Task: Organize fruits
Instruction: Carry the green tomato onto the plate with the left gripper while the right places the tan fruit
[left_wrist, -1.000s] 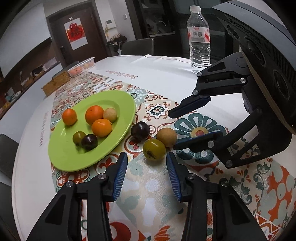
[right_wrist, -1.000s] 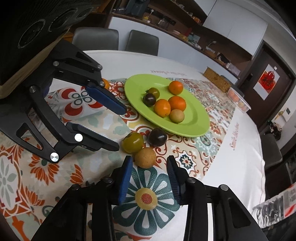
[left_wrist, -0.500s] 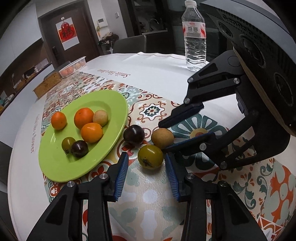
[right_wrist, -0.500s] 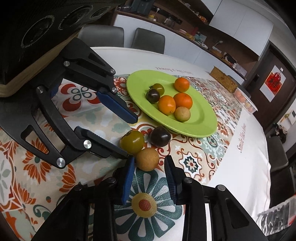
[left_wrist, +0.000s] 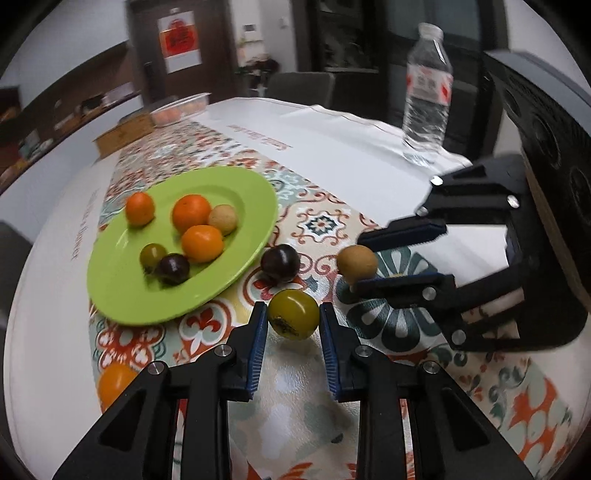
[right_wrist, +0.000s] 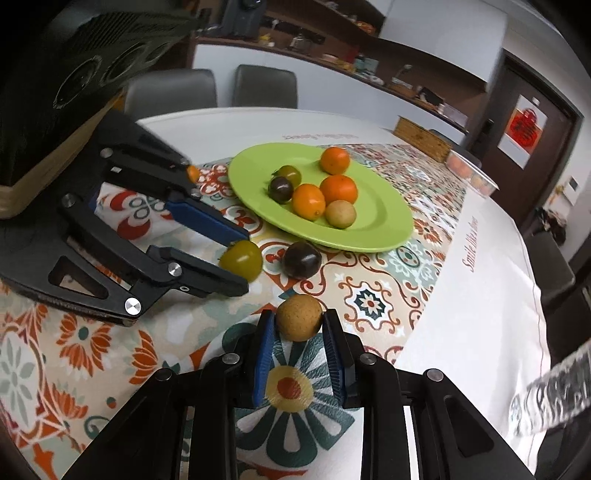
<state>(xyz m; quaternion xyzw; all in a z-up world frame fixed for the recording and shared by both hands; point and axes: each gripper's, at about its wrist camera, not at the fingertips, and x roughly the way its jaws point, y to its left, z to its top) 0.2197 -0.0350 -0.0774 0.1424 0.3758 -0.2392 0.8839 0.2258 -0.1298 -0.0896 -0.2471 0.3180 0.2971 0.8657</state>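
Note:
My left gripper (left_wrist: 293, 321) is shut on a green tomato (left_wrist: 293, 314), also seen in the right wrist view (right_wrist: 242, 259). My right gripper (right_wrist: 299, 325) is shut on a tan round fruit (right_wrist: 299, 316), which also shows in the left wrist view (left_wrist: 357, 262). A dark purple fruit (left_wrist: 280, 262) lies on the cloth between them and the green plate (left_wrist: 122, 291). The plate holds three orange fruits, a tan fruit (left_wrist: 222, 219), a small green tomato (left_wrist: 152, 254) and a dark fruit (left_wrist: 172, 268).
A water bottle (left_wrist: 428, 92) stands at the far right on the white cloth. An orange fruit (left_wrist: 114, 384) lies near the left table edge. A clear box (left_wrist: 181, 109) and a wooden box (left_wrist: 123, 134) sit at the far end. Chairs surround the table.
Both grippers moved forward over their fruits and closed: the left on the green tomato, the right on the tan fruit. Both fruits now look slightly lifted off the cloth.

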